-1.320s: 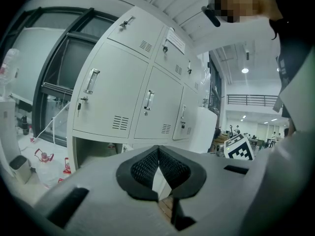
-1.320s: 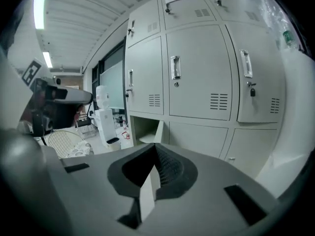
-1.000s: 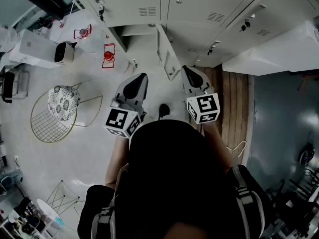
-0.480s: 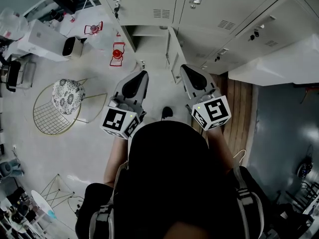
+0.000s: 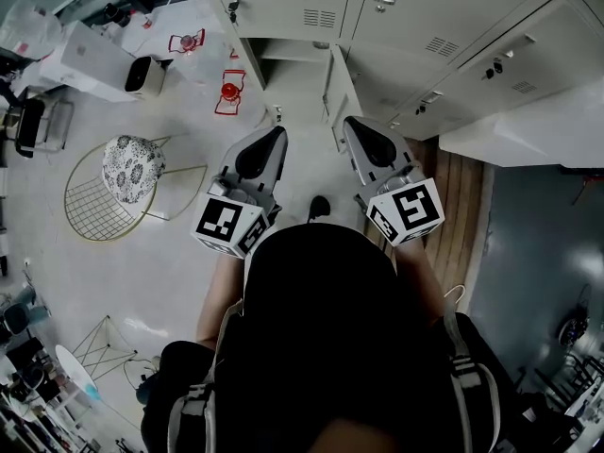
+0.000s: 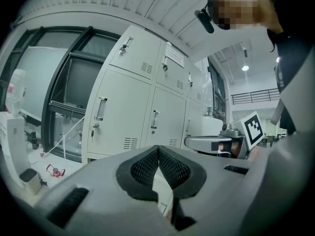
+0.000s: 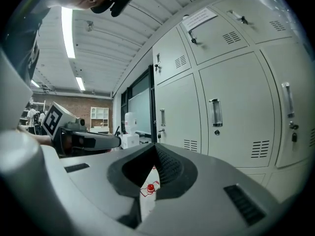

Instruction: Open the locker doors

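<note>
The person is standing just before the lockers, pointing both tools level toward them. The left gripper is pressing its fingers together on nothing, and the right gripper is clenching empty too. One low door is hanging open, far of the two grippers and between them. The other doors are showing closed. I think most of the work is waiting: neither gripper is touching the lockers.
</note>
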